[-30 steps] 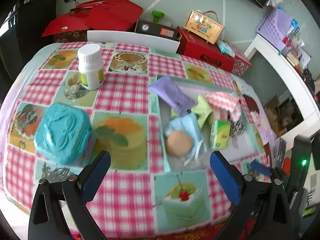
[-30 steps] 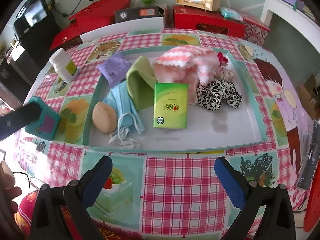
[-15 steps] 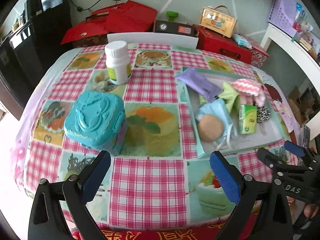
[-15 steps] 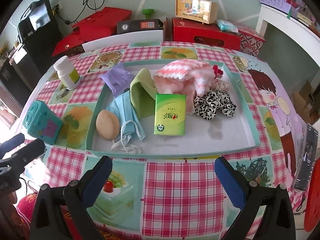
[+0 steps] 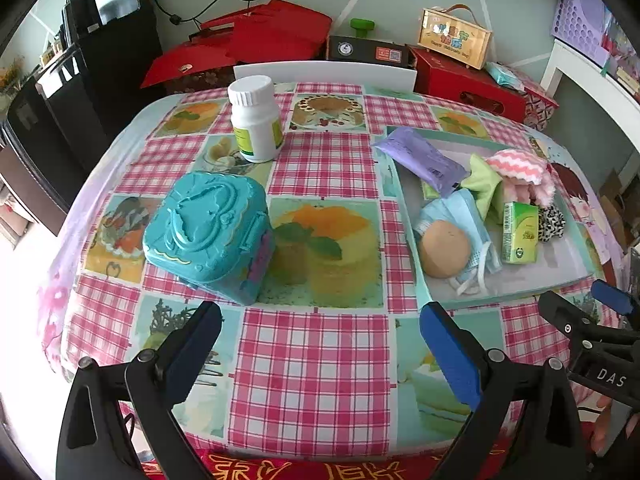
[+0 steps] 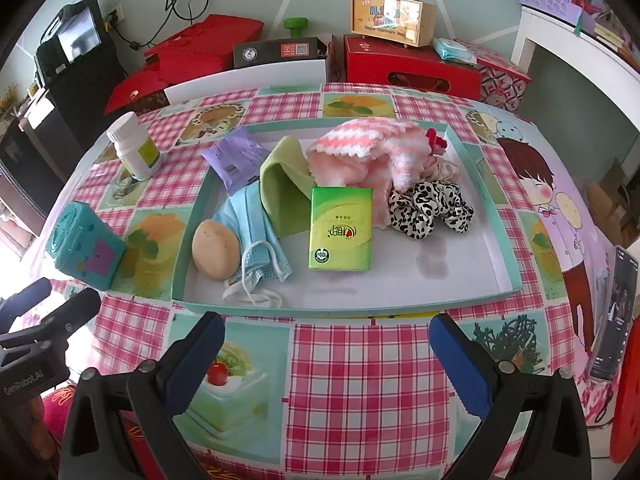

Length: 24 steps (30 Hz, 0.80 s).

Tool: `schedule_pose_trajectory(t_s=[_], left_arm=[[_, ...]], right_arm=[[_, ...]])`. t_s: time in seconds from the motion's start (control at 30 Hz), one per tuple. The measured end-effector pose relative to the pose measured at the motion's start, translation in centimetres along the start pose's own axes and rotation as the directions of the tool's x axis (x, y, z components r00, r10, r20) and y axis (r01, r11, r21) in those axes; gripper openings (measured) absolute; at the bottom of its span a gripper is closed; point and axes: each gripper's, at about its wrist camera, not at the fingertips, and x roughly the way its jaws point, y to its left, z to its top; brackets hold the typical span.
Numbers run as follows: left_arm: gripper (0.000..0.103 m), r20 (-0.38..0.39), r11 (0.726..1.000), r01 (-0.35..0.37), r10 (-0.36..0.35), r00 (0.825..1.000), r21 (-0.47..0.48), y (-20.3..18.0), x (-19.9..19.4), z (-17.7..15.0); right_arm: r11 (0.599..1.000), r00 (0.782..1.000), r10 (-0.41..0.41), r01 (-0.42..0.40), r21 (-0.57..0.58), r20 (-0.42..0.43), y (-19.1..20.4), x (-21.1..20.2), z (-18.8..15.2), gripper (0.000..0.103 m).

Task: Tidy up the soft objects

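Comparing with one second ago, both grippers have drawn back toward the table's [image 6: 340, 380] near edge. Open checked cloth lies between them and the tray [image 6: 496, 240], where the soft objects [image 6: 360, 148] remain. Left gripper [image 5: 320, 344] and right gripper [image 6: 326, 352]: jaws spread wide, holding nothing.

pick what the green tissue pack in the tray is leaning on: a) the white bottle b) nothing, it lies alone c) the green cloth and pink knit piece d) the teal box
c: the green tissue pack has its far edge on the green cloth and the pink knit piece, inside the tray.
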Motion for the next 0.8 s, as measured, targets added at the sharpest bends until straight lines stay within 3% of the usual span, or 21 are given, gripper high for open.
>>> schedule_pose_trajectory(t_s=[0.13,0.8], left_arm=[[0.099,-0.003,0.999,0.048,-0.048,0.999,-0.006,0.1,0.1,0.0],[0.099,-0.039,0.996,0.024,-0.027,0.999,-0.087,1.6,0.9,0.1]], right_arm=[[1.000,1.000,-0.005,0.005,0.002,-0.008,0.0,0.2,0.0,0.103],[1.000,1.000,-0.013,0.013,0.005,-0.018,-0.1,0.5,0.0,0.103]])
